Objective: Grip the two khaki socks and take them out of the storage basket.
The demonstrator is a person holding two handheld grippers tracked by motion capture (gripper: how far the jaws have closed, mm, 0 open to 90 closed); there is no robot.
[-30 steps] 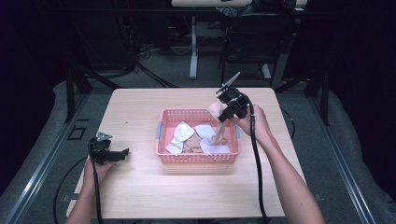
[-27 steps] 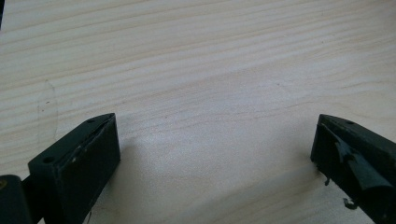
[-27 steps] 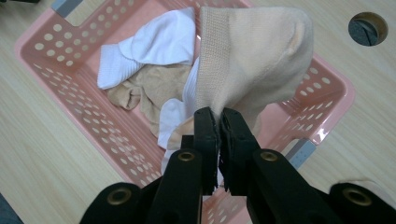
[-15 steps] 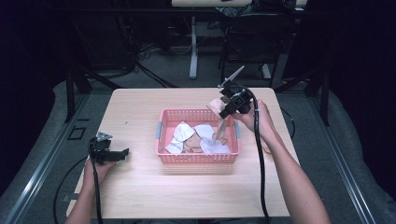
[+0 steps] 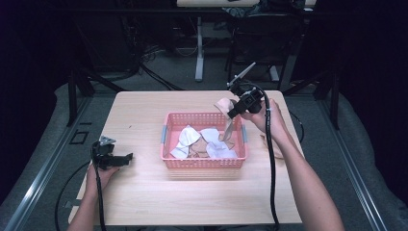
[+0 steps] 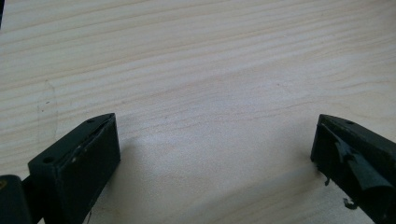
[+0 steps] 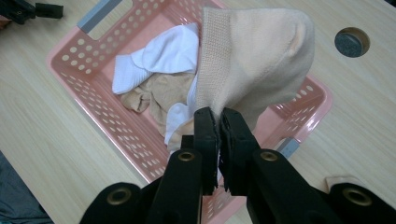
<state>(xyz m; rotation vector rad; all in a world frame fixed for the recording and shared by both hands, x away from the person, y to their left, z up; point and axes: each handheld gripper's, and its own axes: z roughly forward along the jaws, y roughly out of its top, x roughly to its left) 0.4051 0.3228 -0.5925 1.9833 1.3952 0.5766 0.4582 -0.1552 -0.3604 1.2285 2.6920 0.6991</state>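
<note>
Fingers [image 7: 217, 122] pinch beige sock [image 7: 254, 65], seemingly above basket [image 7: 84, 93].

Bare table [image 6: 196, 70] lies open ahead of the left gripper [image 5: 111, 159]. Below the right gripper [image 7: 219, 122], a pink basket [image 7: 74, 79] of socks [image 7: 163, 51] blocks the way down; open wood flanks it.

Knitted beige cloth, the sock [image 7: 254, 65] pinched in the right gripper [image 7: 219, 122] looks soft and matt, ribbed at its cuff. Below it, the pink basket [image 7: 93, 95] is perforated, slightly glossy plastic. The table [image 6: 196, 70] is smooth pale wood grain.
</note>
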